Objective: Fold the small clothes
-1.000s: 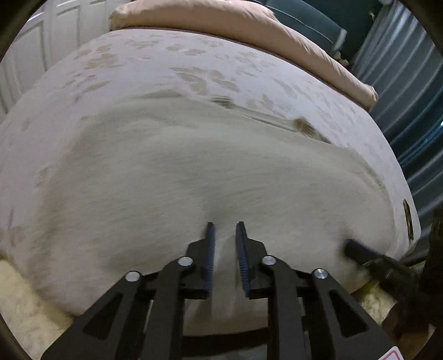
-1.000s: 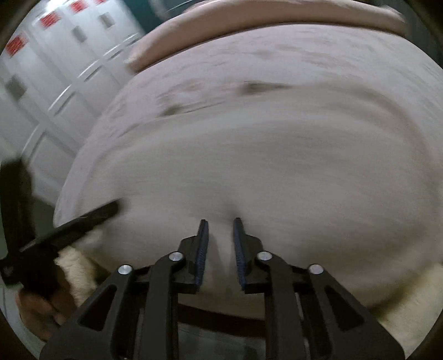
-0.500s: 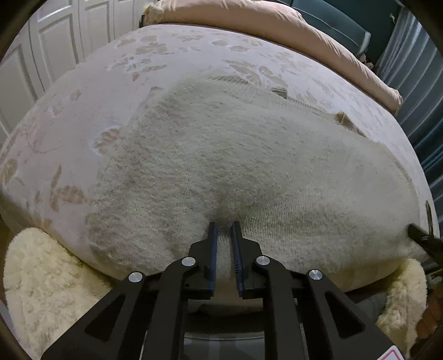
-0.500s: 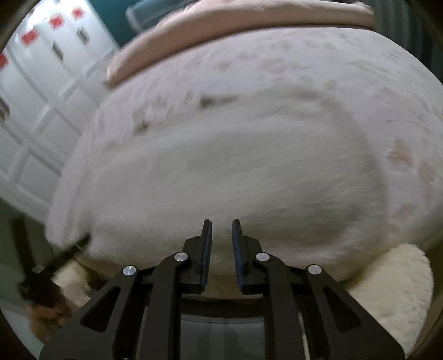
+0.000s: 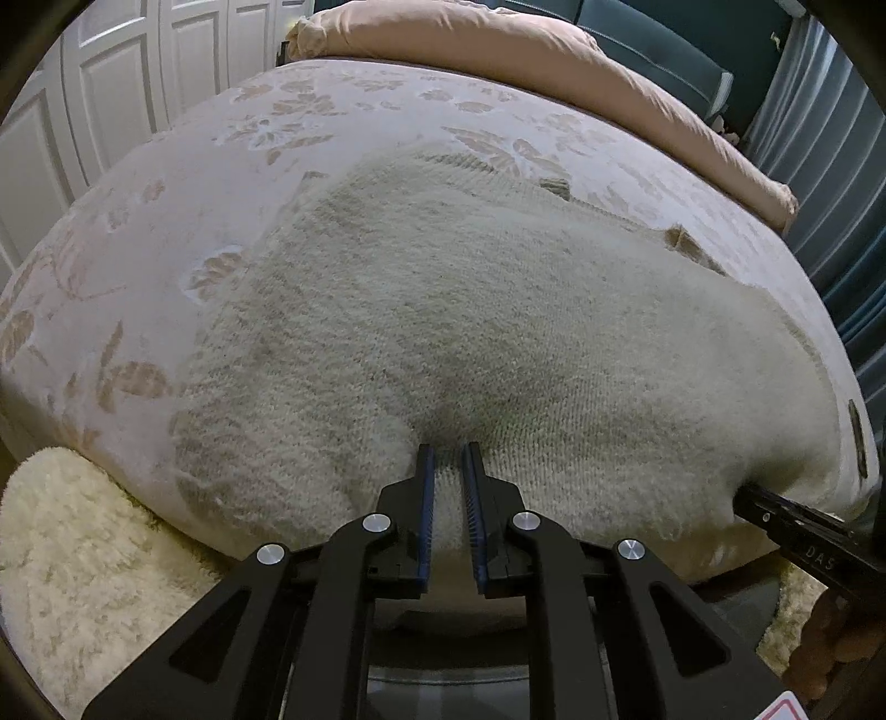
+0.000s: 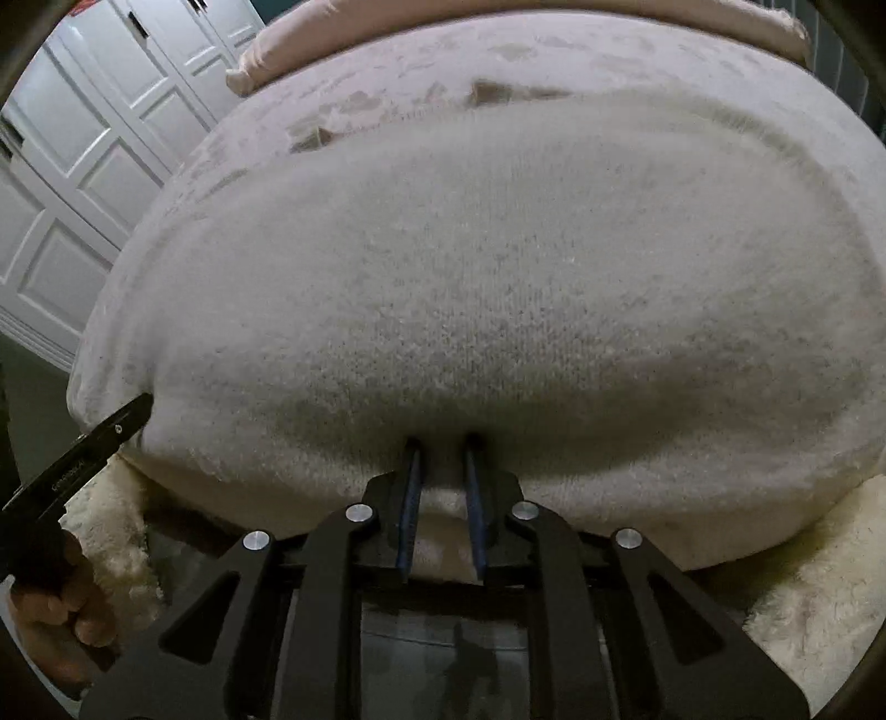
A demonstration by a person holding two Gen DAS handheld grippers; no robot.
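Note:
A cream knitted sweater lies spread flat on the bed, its near hem at the bed's front edge; it also fills the right wrist view. My left gripper is shut on the sweater's near hem, left of middle. My right gripper is shut on the same hem further right. The right gripper's fingers show at the right edge of the left wrist view. The left gripper's fingers show at the left of the right wrist view.
The bed has a pale leaf-patterned cover and a pink pillow at its far end. A fluffy cream rug lies on the floor below the bed's near edge. White panelled doors stand to the left. Blue curtains hang to the right.
The sweater has been swung out and laid flat on the bed. Both grippers have come down to the bed's near edge, still holding the hem, and the motion blur has gone.

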